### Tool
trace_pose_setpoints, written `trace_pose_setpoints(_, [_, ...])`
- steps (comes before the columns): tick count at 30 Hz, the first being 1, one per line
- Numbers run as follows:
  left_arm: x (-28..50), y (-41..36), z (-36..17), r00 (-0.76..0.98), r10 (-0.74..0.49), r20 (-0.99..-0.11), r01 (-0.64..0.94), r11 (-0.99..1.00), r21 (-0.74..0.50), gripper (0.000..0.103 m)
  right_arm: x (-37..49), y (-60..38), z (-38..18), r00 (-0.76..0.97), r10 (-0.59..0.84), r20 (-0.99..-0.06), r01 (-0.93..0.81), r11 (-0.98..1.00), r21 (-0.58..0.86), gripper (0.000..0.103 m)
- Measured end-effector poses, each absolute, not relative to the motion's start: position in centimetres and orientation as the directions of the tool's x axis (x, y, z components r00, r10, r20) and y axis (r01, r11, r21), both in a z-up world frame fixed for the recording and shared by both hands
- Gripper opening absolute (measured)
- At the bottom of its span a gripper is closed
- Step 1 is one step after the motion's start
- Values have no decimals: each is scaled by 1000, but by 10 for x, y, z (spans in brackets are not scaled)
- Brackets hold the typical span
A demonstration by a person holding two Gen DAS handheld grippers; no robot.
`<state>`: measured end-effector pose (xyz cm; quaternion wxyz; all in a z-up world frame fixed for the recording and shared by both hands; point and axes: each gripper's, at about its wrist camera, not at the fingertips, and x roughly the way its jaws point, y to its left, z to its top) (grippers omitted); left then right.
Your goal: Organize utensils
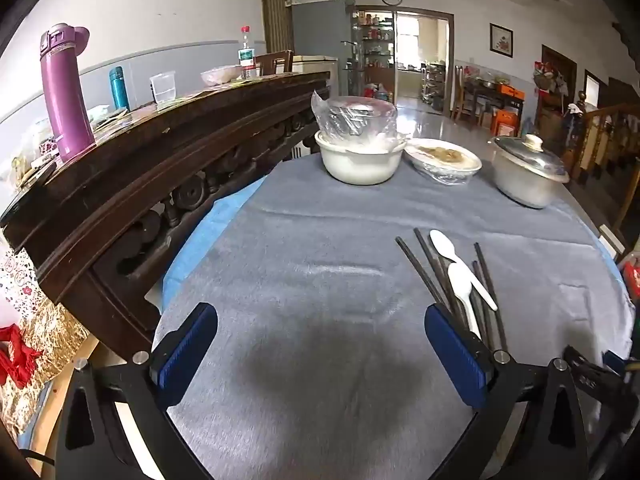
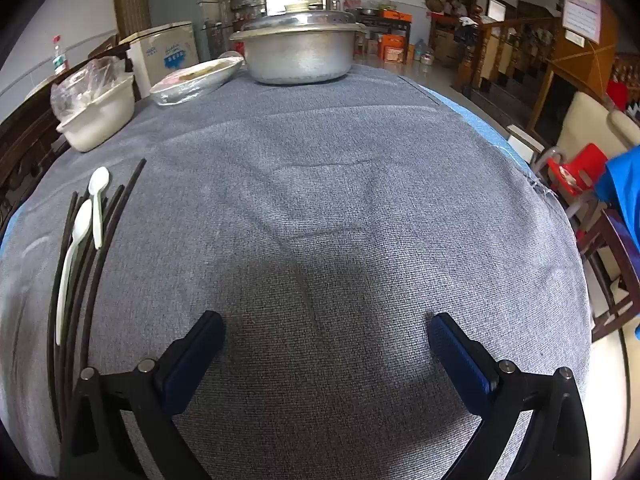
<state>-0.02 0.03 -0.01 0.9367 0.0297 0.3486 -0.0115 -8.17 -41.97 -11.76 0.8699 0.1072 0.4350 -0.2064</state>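
Several black chopsticks lie in a loose bundle on the grey tablecloth, with two white plastic spoons on top. My left gripper is open and empty, just left of the bundle; its right finger hides the near ends. In the right wrist view the chopsticks and spoons lie at the far left. My right gripper is open and empty over bare cloth, to the right of them.
A white bowl with a plastic-wrapped dish, a wrapped plate of food and a lidded metal pot stand at the table's far side. A dark wooden sideboard with bottles runs along the left. Chairs stand off the right edge.
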Motion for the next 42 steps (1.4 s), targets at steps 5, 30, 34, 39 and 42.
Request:
trace_pose_setpoints(5, [-34, 1, 6, 789, -51, -612, 79, 997, 19, 102, -85, -417, -115, 490, -245, -836, 454, 891, 6, 103])
trace_pose_setpoints(30, [-162, 21, 56, 809, -107, -577, 188, 979, 82, 102, -290, -277, 62, 849, -108, -517, 228, 958, 173, 103])
trace_pose_setpoints(34, [-178, 25, 62, 822, -108, -559, 184, 980, 81, 102, -294, -278, 50, 827, -160, -538, 280, 949, 148, 103])
trace_pose_setpoints(39, [-191, 30, 65, 830, -108, -547, 184, 979, 86, 103, -308, -278, 49, 805, -160, -571, 285, 949, 136, 103])
trace_pose_setpoints(42, [-197, 31, 63, 827, -110, -551, 188, 978, 87, 103, -312, -273, 47, 793, -174, -584, 294, 949, 117, 103])
